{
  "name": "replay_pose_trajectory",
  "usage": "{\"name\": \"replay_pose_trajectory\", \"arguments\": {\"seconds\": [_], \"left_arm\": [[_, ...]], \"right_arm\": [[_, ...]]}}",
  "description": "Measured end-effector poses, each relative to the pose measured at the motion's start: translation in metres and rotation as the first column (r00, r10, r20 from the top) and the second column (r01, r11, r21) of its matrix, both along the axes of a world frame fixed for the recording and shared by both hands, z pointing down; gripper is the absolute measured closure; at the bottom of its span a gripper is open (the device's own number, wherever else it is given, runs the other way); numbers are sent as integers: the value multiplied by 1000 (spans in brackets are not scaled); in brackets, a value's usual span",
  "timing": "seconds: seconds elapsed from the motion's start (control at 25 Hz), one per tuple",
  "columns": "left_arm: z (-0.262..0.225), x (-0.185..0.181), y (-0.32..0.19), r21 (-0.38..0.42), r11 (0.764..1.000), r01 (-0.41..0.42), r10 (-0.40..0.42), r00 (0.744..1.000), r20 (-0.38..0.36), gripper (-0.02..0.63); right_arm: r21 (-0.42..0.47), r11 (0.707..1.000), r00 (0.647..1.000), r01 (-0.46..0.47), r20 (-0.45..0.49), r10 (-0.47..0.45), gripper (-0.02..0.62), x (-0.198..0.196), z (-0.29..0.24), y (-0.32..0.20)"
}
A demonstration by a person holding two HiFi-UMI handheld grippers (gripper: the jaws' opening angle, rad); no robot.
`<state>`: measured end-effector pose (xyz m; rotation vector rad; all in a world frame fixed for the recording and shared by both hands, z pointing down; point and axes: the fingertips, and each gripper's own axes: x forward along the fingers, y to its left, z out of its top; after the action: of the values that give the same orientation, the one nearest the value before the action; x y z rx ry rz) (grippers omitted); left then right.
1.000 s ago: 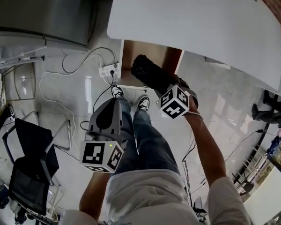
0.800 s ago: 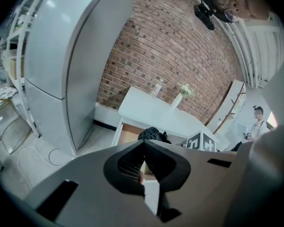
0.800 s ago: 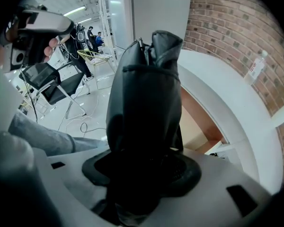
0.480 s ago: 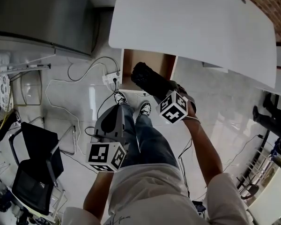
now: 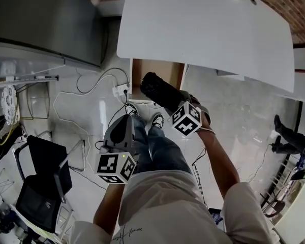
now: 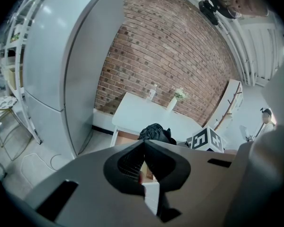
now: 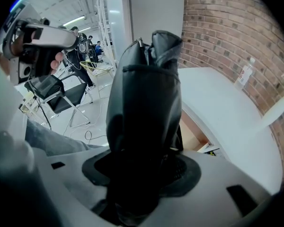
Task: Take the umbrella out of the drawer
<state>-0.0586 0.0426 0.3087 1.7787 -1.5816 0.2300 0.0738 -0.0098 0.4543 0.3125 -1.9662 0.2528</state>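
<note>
Umbrella (image 5: 160,90) lifted, over drawer (image 5: 142,70) rim (table (image 5: 208,29) near)

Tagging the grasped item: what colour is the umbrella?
The umbrella is black all over, with no pattern. It shows best in the right gripper view.

A white table (image 5: 208,29) stands against a brick wall (image 6: 175,46). A clear bottle (image 6: 153,93) and a white vase (image 6: 173,104) of flowers stand near the table's far edge. A tall grey refrigerator (image 5: 40,19) stands beside the table. On the pale tiled floor (image 5: 234,111) lie a white power strip (image 5: 120,90) and a looping white cable (image 5: 61,103). A black chair (image 5: 40,187) stands well apart from the table.
</note>
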Motion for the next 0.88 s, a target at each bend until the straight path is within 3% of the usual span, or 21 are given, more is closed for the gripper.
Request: {"name": "replay_pose_trajectory", "arguments": {"seconds": [0.52, 0.88], "left_arm": [[-27, 10, 5, 29, 1000, -5, 5, 1000, 11, 589], [-47, 12, 9, 55, 998, -7, 6, 1000, 18, 589]], "right_arm": [[28, 999, 1000, 27, 1, -27, 351, 10, -36, 14], [48, 999, 999, -15, 49, 12, 351, 11, -70, 19]]}}
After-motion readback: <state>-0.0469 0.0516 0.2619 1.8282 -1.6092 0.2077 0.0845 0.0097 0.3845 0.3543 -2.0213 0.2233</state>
